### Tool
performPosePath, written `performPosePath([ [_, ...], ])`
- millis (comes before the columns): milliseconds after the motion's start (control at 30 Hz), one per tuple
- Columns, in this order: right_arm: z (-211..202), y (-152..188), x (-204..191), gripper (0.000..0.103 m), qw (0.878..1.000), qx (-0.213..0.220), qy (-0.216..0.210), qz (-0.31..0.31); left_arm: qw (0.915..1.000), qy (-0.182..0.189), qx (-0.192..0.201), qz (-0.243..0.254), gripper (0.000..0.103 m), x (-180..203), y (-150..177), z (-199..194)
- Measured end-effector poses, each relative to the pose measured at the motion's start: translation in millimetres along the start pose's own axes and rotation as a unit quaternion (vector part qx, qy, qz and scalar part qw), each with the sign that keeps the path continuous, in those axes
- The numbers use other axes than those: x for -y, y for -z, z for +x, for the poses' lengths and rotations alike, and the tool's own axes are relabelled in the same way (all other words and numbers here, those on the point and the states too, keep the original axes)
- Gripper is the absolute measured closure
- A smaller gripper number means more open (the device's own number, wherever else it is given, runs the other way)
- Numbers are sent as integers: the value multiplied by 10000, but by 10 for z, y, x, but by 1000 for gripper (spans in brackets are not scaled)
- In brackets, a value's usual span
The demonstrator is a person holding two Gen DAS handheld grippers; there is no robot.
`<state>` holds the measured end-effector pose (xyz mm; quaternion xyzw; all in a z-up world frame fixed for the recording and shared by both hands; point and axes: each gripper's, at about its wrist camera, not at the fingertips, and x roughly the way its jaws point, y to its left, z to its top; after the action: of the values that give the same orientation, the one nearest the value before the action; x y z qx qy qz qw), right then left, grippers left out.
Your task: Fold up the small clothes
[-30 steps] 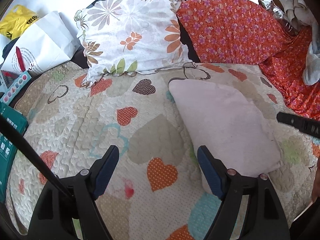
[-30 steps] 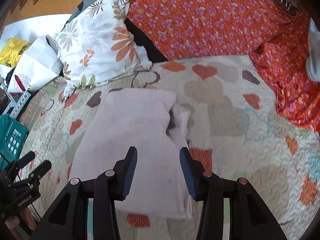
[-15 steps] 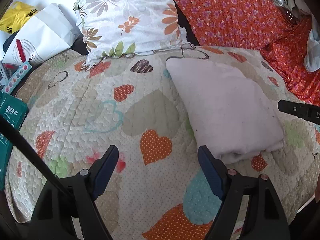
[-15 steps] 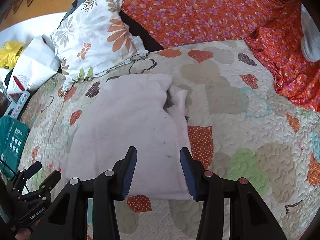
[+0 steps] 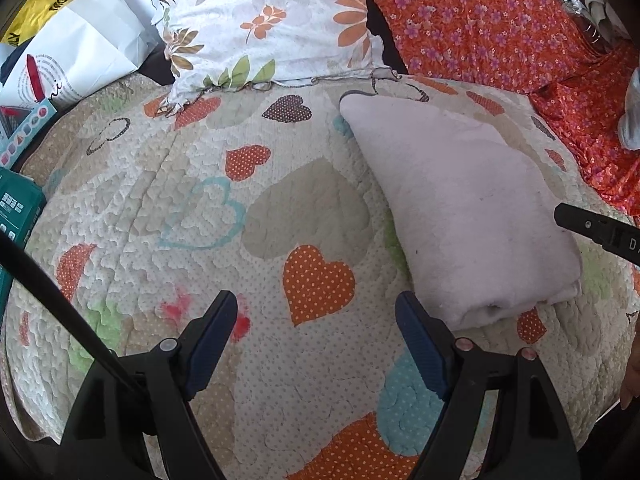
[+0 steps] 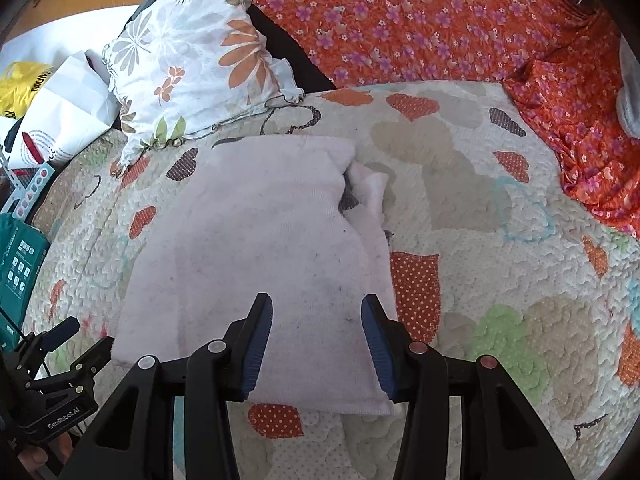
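1. On the heart-patterned quilt [image 6: 460,184] I see the pale pink folded garment [image 6: 260,248] lying flat, its near edge just past my right fingers.
2. My right hand-held gripper [image 6: 317,308] hangs over the near end of that garment with its jaws set apart, nothing between them — the blue pads [image 6: 256,344] frame pink cloth, but I cannot tell whether they touch it.
3. From the right wrist view, a smaller flap of the same pink fabric [image 6: 370,192] pokes out at the garment's far right corner, with a dark bit showing in the crease.
4. My left hand-held gripper [image 5: 316,308] is spread wide and empty, over bare quilt [image 5: 192,184] above an orange dotted heart [image 5: 318,284].
5. In the left wrist view the folded garment [image 5: 460,208] sits to the right of that gripper, its rolled near edge just beside the right finger [image 5: 420,348] — apart from it, as far as I can see.
6. A black part of the other rig [image 5: 600,228] reaches in from the right edge over the garment's near right side.
7. At the quilt's far edge a white floral pillow [image 5: 264,20] leans, and an orange flowered cloth [image 5: 480,20] covers the area to its right.
8. Off the quilt's left side lie a white paper bag [image 5: 72,64], a yellow bag [image 5: 36,12] and a green box [image 5: 16,220].
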<state>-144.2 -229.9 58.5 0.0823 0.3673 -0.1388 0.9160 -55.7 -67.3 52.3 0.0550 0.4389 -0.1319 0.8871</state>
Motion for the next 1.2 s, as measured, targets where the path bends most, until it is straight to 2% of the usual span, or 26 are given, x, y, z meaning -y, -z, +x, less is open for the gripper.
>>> performPosePath([
  [267,26,-49,40,53,9997,221,-41,82,9999,36,-83,-64,23,-10,-4,60],
  [400,182,-42,35,53,9999,-40,-53,100,10000,15,-85,-13,23,29,-14,88],
  [533,401,33,28,53,9988,-497,-11,27,10000,34,-66,44,23,55,-53,98],
  [600,414,44,23,53,9986,-520,0,-39,10000,79,-3,13,23,26,-122,81],
  [700,290,-30,94,53,9995,-303,-92,48,9992,326,-9,-235,22,-79,-267,85],
  [833,155,-187,323,44,9991,39,-97,420,9947,737,2,-711,17,-205,-475,132],
  [1000,231,-252,650,44,9938,6,-255,1082,9873,1302,-299,-862,15,-127,-604,360],
  [1100,307,-231,737,44,9895,-136,-445,1370,9858,1379,-464,-842,15,-43,-577,506],
  [1200,307,-218,691,44,9902,-120,-468,1314,9884,1273,-427,-706,15,37,-548,526],
])
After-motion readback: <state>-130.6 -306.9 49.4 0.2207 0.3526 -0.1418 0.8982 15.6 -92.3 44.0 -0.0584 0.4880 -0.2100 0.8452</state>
